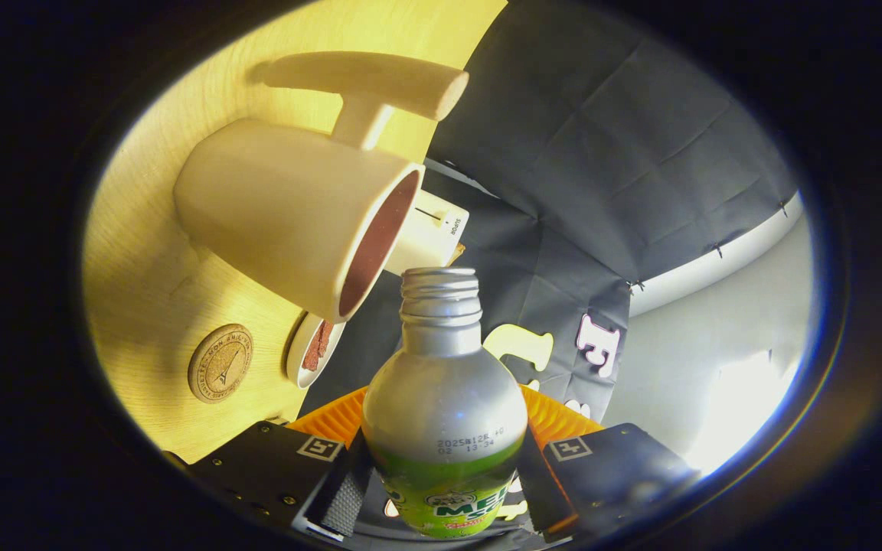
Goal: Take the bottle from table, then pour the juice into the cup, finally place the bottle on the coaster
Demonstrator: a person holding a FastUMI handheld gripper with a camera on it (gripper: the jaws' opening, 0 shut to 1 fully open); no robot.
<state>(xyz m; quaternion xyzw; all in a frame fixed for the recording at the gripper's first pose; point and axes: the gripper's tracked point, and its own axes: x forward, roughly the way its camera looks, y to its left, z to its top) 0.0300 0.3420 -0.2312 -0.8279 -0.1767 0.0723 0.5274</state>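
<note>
The claw (445, 490) is clamped on the bottle (445, 398), one finger pressed to each side of its lower body over the green label. That looks the right place to hold: the wall is widest and straight there. The bottle is smooth silvery metal with a threaded neck, its cap off. It is probably light and rigid yet easy to dent, and slick enough to twist if the grip loosens. It is tipped, its open mouth just beside the rim of the cream cup (295, 214), which has a reddish inside. The round cork coaster (220, 363) lies on the tabletop (142, 283), beyond the cup.
</note>
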